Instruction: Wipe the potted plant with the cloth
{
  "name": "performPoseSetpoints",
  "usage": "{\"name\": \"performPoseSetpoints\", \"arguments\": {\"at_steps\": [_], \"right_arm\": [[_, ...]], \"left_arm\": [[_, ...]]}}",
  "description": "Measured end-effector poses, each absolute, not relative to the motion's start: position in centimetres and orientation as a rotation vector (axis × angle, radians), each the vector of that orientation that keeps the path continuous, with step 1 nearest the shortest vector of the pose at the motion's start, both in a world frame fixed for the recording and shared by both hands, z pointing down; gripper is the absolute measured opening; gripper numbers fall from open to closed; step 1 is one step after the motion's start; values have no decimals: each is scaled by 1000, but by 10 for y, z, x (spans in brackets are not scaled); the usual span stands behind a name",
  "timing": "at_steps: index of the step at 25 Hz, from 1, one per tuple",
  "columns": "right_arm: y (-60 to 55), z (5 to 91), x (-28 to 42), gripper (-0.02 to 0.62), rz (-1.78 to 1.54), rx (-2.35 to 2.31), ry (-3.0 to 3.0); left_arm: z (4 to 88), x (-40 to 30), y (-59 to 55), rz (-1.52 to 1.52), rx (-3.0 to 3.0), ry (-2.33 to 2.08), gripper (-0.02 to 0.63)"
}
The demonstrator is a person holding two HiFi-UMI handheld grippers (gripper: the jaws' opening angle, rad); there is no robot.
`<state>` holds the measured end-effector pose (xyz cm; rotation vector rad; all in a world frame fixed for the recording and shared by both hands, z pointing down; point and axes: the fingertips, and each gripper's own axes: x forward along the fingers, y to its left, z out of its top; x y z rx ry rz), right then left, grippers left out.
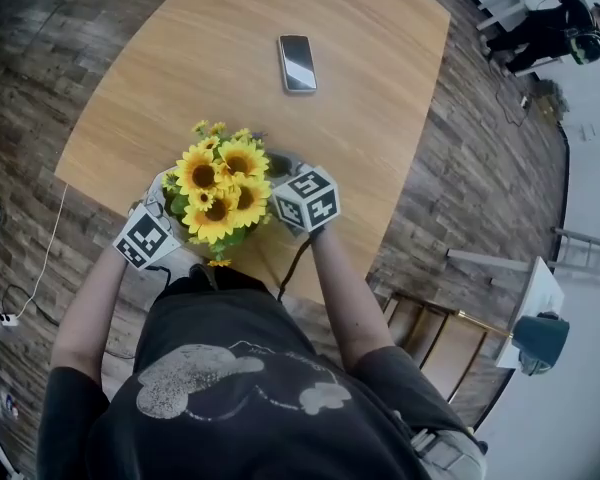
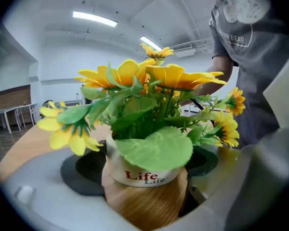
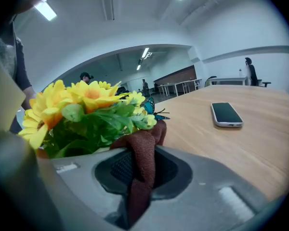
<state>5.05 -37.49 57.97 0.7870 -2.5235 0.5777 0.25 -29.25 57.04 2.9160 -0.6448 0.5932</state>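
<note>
while left gripper [image 2: 142,170] clamps plant pot [image 2: 145,202], right gripper [image 3: 142,171] pinches cloth [image 3: 144,148], seemingly touching leaves [image 3: 102,124].

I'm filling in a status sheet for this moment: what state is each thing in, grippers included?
potted plant: upright on the table near its front edge, pot held between jaws.
cloth: bunched, pinched, its tip at the plant's leaves.
phone: lying flat, screen up and dark.
left gripper: shut on the potted plant.
right gripper: shut on the cloth.
</note>
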Motion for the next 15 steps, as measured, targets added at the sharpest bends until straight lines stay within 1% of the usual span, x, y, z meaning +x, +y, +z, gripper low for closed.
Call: {"name": "performPoseSetpoints", "arguments": {"at_steps": [5, 8, 15], "right_arm": [[-378, 581, 49, 51, 608, 797, -2529], [-371, 580, 54, 50, 609, 796, -2532], [-347, 580, 49, 50, 605, 762, -2519]], "left_arm": [[573, 1, -295, 601, 2888, -702, 526], [575, -6, -297, 556, 2811, -792, 529], [577, -40, -300, 491, 2667, -983, 503]]}}
